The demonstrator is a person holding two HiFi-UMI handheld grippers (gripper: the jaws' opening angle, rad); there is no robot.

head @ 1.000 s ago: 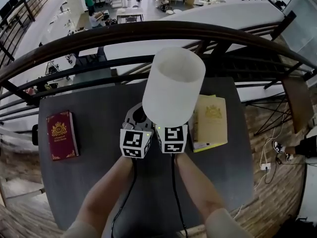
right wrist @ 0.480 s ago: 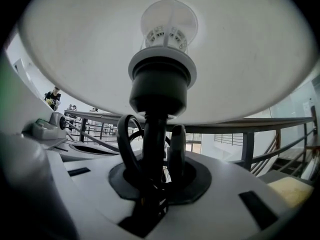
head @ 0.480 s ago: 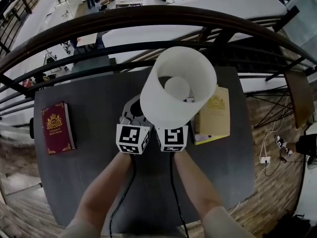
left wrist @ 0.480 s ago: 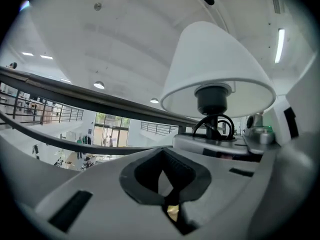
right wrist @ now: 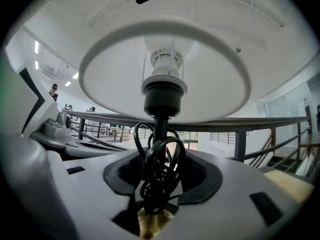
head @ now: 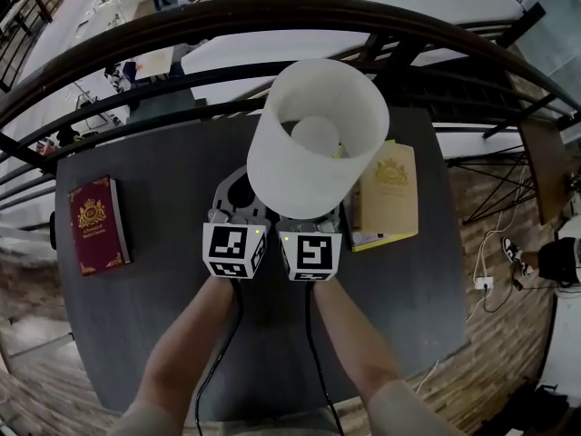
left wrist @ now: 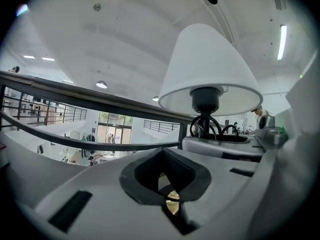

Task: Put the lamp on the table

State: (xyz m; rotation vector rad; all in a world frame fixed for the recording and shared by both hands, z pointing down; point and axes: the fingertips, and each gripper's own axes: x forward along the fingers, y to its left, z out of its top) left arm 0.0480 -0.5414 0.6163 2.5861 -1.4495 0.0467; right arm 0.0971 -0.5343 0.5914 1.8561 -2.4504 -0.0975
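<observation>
Looking down from the head view, the lamp [head: 318, 139] stands up straight over the far middle of the dark table [head: 154, 316], w/ its big white shade on top. Its foot is hid under the shade & the grippers, so can't tell if it sits on the table. The R gripper [head: 315, 223] is right at the lamp's near side. The L gripper [head: 234, 193] is just beside it, at the left of the shade.

R gripper view: the jaws have just been opening & now stand wide apart. The lamp's thin black stem [right wrist: 160, 126] & a bunch of wound-up black cord [right wrist: 161, 176] are btw them, but the pads don't press on them; small gaps show on both sides. A bit of gold shows low down under the cord.

L gripper view: the jaws are closed together w/ nothing held. The lamp shows off to the right there.

Other stuff: a red book [head: 95, 225] lies flat near the table's left edge, well apart from the lamp. A yellow book [head: 390, 193] lies just right of the lamp, partly hid by the shade. A dark railing [head: 182, 25] runs behind the table.
</observation>
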